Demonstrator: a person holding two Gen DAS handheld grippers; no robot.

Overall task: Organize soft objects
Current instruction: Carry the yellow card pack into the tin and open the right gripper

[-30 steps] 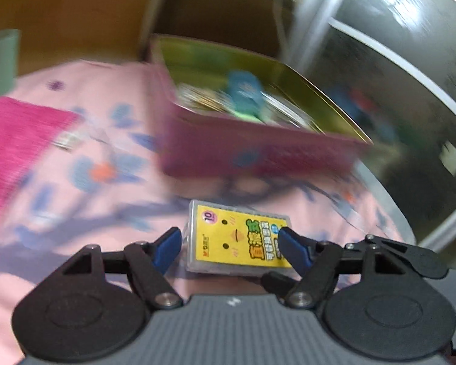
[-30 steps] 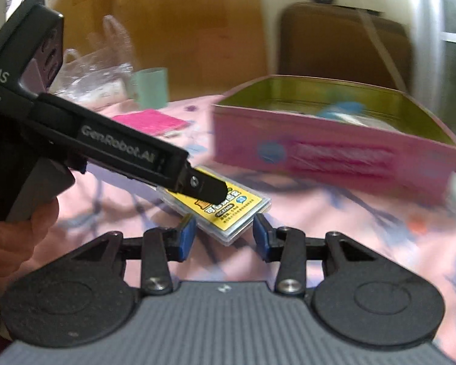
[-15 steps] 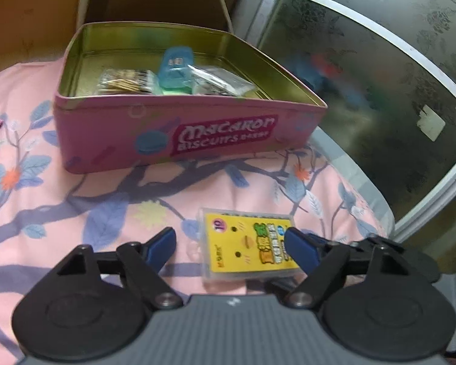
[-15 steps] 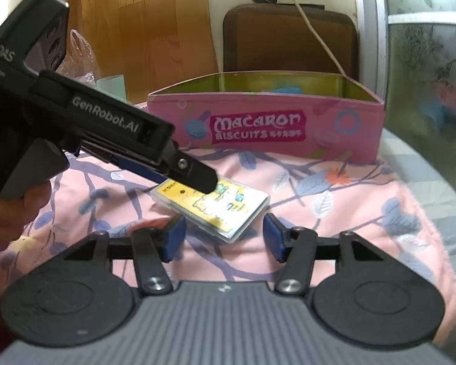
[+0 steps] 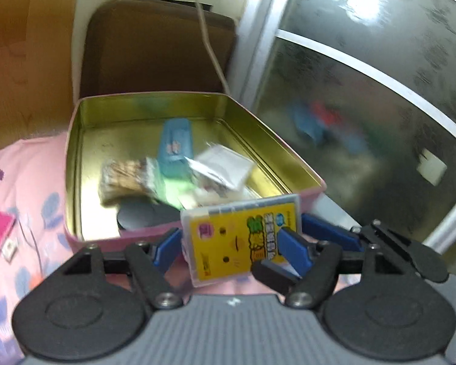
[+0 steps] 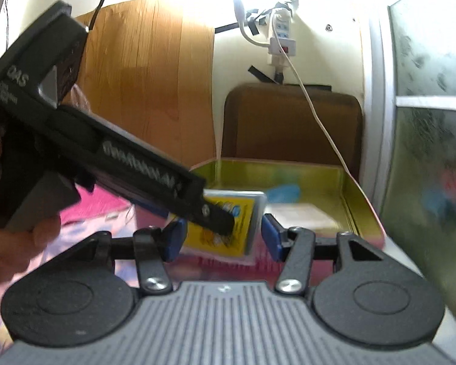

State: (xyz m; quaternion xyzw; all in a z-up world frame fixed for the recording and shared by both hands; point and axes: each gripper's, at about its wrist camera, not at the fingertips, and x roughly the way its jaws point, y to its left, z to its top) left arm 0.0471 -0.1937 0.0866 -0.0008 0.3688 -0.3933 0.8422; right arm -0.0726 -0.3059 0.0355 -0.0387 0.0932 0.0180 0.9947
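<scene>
The yellow box [image 5: 240, 237] is up in the air at the near wall of the pink tin [image 5: 76, 164], so I think this step is putting it in. The left gripper [image 5: 231, 251] is clamped on it, and the right gripper [image 6: 222, 238] is closing around it, though I cannot tell if its pads press. Next, the box needs to go over the wall and down onto an open spot. I count one yellow box, one tin and two grippers.
</scene>
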